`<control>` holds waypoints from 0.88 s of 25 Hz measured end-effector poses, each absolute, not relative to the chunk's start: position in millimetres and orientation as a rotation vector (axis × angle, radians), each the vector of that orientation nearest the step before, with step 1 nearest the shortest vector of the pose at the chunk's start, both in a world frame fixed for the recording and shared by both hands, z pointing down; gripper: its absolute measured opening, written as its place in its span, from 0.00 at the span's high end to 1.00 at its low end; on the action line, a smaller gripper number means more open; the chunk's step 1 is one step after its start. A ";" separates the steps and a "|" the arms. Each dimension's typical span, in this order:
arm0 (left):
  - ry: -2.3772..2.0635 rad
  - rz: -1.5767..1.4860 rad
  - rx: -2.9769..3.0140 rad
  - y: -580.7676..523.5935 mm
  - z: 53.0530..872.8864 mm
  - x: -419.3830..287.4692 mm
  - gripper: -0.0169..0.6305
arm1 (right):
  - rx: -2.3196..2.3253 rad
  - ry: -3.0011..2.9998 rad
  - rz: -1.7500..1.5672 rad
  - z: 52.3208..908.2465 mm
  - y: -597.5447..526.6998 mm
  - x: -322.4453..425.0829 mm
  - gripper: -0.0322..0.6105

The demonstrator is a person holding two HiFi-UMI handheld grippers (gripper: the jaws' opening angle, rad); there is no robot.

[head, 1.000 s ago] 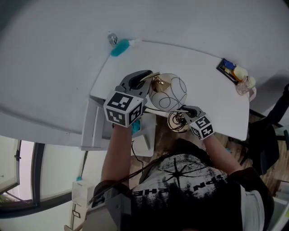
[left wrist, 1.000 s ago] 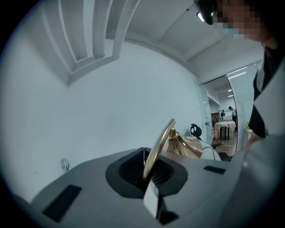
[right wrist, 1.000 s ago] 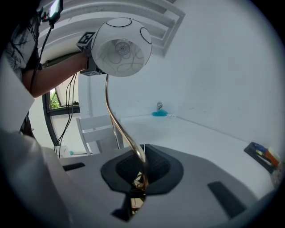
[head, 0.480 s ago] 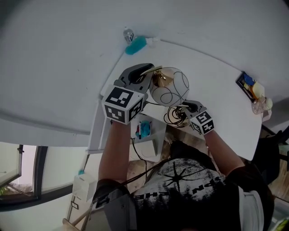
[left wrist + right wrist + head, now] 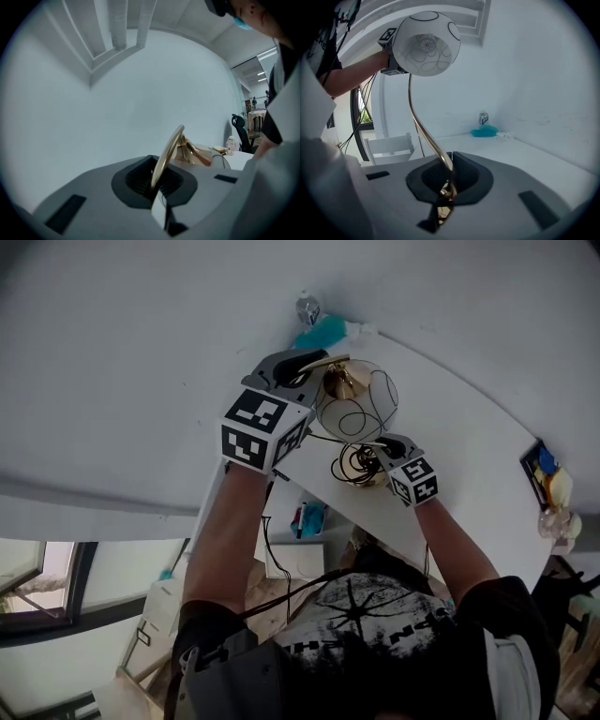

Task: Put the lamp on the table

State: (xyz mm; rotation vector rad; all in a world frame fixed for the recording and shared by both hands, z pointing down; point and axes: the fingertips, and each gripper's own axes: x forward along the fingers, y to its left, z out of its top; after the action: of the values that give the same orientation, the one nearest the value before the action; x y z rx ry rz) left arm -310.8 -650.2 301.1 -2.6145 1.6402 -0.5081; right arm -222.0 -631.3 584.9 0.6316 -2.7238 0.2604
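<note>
Mid-carry — left gripper (image 5: 312, 362) and right gripper (image 5: 378, 442) each clamp the lamp's (image 5: 357, 406) brass stem over the tabletop (image 5: 459, 460). Next, I judge — lower it upright, then release.

Lamp (image 5: 354, 409): shade showing white, carrying thin black loops; stem (image 5: 423, 126) gleaming gold.
Table (image 5: 469, 456): showing plain white.
Duster (image 5: 319, 334), 12 o'clock of lamp: showing teal.
Cubes (image 5: 261, 432): wearing black-and-white square markers.
Shirt (image 5: 375, 634), 6 o'clock: showing black with white print.

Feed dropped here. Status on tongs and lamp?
Left tongs and right tongs shut on lamp stem. Lamp over table, not yet down. Teal object beyond, apart.
</note>
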 end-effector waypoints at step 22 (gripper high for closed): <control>1.626 -0.709 -2.446 -853.7 319.9 -381.5 0.95 | 0.609 -2.748 0.368 625.9 -849.2 -347.3 0.92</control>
State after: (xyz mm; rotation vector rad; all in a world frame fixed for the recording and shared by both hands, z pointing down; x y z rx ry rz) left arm -381.5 -853.7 319.9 -2.4457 1.6261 -0.7091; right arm -347.3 -849.2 625.9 0.6092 -2.7475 0.3679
